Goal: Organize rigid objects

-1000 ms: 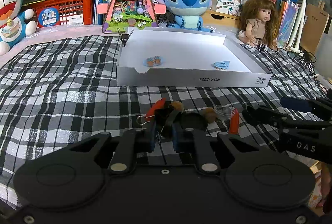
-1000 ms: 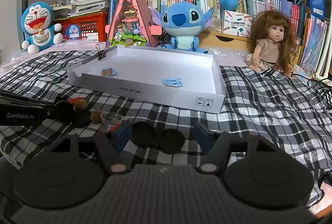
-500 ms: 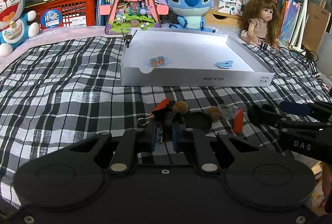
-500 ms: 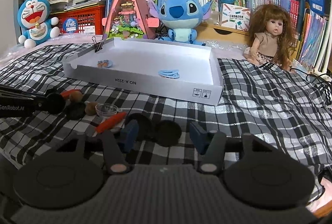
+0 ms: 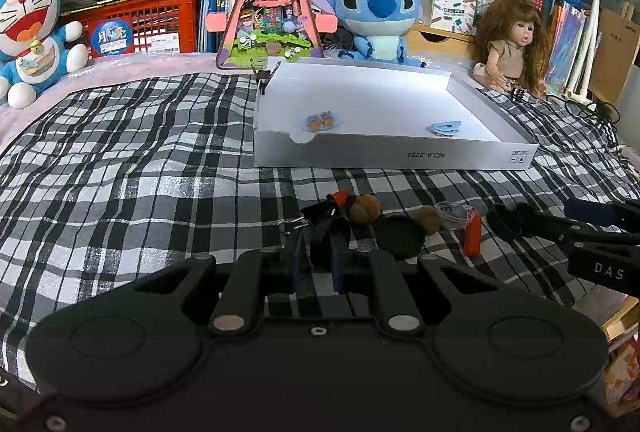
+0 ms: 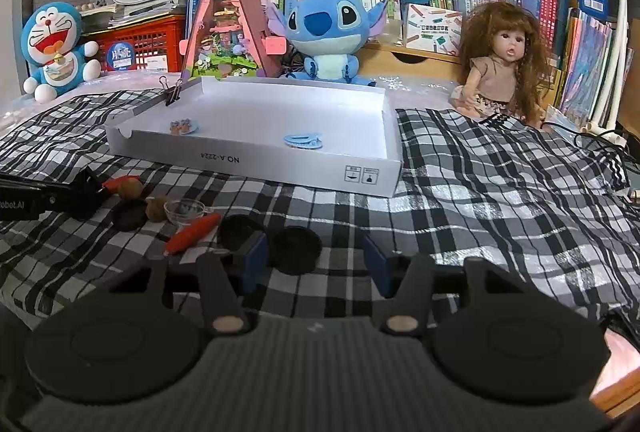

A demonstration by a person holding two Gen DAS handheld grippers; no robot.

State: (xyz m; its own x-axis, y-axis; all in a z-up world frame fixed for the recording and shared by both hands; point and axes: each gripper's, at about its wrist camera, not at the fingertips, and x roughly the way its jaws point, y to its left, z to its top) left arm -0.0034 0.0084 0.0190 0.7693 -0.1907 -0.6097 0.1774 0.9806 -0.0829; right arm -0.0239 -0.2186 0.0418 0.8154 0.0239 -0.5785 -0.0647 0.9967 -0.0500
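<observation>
My left gripper [image 5: 316, 252] is shut on a black binder clip [image 5: 320, 216] and holds it just above the checked cloth. Next to it lie a brown ball [image 5: 364, 209], a black lid [image 5: 400, 236], a second brown ball [image 5: 428, 218], a clear cup [image 5: 454, 214] and a red piece [image 5: 472, 234]. My right gripper [image 6: 316, 260] is open, with a black lid [image 6: 296, 248] between its fingers and another black lid [image 6: 238, 230] at its left finger. The white tray [image 6: 256, 162] holds two small blue pieces [image 6: 303, 140].
A binder clip [image 6: 170, 92] is clipped on the tray's far left corner. Plush toys, a doll [image 6: 504, 64], a pink toy house [image 6: 228, 28] and bookshelves line the back. Cables [image 6: 592, 136] lie at the far right on the cloth.
My left gripper has lifted a little with the binder clip and drawn back from the small objects. My right gripper has shifted slightly; the red piece now shows beside its left finger.
</observation>
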